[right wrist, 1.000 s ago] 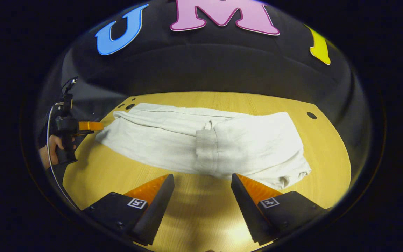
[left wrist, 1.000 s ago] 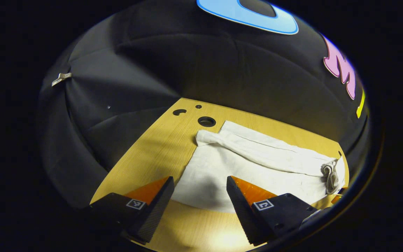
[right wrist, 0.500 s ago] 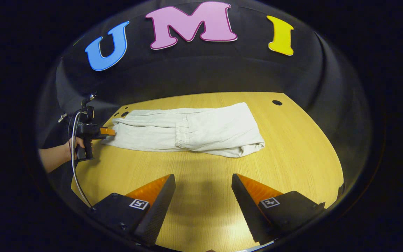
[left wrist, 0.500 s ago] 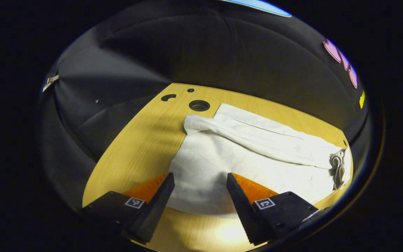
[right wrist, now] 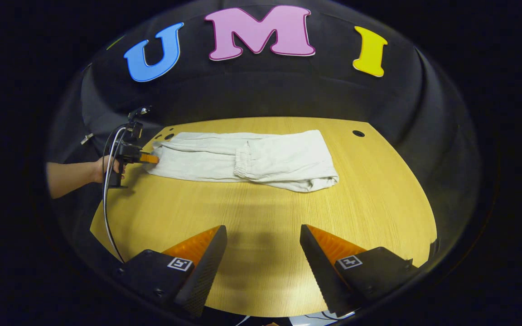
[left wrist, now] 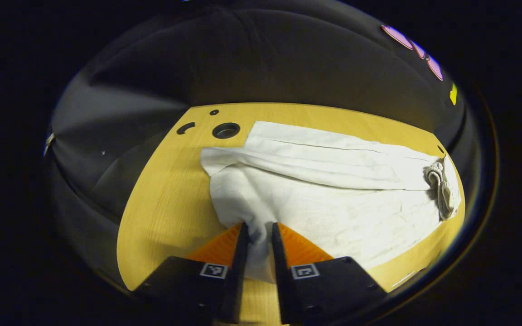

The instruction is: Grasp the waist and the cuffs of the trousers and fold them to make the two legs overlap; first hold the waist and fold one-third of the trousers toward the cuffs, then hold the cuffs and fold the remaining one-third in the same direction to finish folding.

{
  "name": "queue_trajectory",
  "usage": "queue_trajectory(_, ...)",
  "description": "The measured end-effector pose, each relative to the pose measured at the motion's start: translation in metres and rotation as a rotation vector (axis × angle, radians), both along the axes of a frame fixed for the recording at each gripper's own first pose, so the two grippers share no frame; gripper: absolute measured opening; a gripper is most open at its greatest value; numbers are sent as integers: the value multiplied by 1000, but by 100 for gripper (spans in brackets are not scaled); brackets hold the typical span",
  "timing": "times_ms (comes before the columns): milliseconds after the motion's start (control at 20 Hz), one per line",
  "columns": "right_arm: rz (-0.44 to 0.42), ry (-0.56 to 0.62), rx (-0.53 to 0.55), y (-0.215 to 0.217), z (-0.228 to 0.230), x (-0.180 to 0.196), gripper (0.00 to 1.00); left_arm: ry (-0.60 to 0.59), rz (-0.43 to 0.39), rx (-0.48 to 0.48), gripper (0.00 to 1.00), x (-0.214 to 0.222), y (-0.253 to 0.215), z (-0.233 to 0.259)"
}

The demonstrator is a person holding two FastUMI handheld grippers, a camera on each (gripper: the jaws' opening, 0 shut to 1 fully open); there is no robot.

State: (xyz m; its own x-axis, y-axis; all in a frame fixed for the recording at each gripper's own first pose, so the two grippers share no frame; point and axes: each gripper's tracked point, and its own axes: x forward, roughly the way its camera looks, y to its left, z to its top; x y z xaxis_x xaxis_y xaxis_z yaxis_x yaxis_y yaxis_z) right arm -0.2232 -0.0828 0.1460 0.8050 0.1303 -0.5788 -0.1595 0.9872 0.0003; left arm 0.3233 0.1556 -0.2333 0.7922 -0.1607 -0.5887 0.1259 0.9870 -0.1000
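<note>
At trouser cuffs (left wrist: 243,222), left claw (left wrist: 256,235) clamped.

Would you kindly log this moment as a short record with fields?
garment: white cloth trousers, lying flat, waist third already folded over
surface: yellow wooden table
left tongs: shut on the trousers' cuff end
right tongs: open above bare table, apart from the trousers
remaining: fold the cuff third over

The left gripper (left wrist: 257,235) fingers (left wrist: 238,253) hide the pinched trousers (left wrist: 333,190) cuff edge between them.
</note>
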Motion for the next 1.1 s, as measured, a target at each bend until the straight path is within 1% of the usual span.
queue_trajectory(50, 8, 1, 6, 3, 2, -1, 99, 0, -5, 1, 31, 0, -2, 1)
queue_trajectory(100, 10, -4, 8, 2, 5, -1, 99, 1, -10, 3, 23, -1, -4, 1)
queue_trajectory(150, 9, -13, 5, 0, 7, 1, 99, 1, -8, 3, 19, -1, -4, 2)
queue_trajectory(200, 7, -22, -6, -4, 10, 1, 99, -2, 2, -2, 10, -2, -4, 3)
queue_trajectory(250, 1, -33, -24, -9, 13, 1, 99, -2, 10, -9, 8, -2, -5, 2)
queue_trajectory(300, -10, -45, -33, -14, 16, 2, 99, -4, 20, -17, 7, -3, -5, 3)
queue_trajectory(400, -34, -61, -15, -20, 22, 4, 99, -3, 45, -36, 6, -5, -5, 6)
queue_trajectory(500, -57, -73, -10, -30, 26, 4, 99, -45, 68, -121, 6, -7, -15, 23)
queue_trajectory(550, -67, -77, -18, -36, 27, 4, 99, -63, 78, -147, 6, -9, -17, 31)
queue_trajectory(750, -94, -97, -38, -57, 31, 2, 99, -103, 102, -194, 5, -14, -19, 61)
queue_trajectory(850, -103, -113, -31, -65, 36, 2, 99, -120, 114, -214, 5, -17, -22, 78)
queue_trajectory(950, -116, -130, -21, -77, 43, 3, 99, -131, 112, -220, 5, -19, -29, 96)
queue_trajectory(1100, -136, -153, -5, -97, 48, 4, 99, -179, 95, -241, 5, -24, -50, 135)
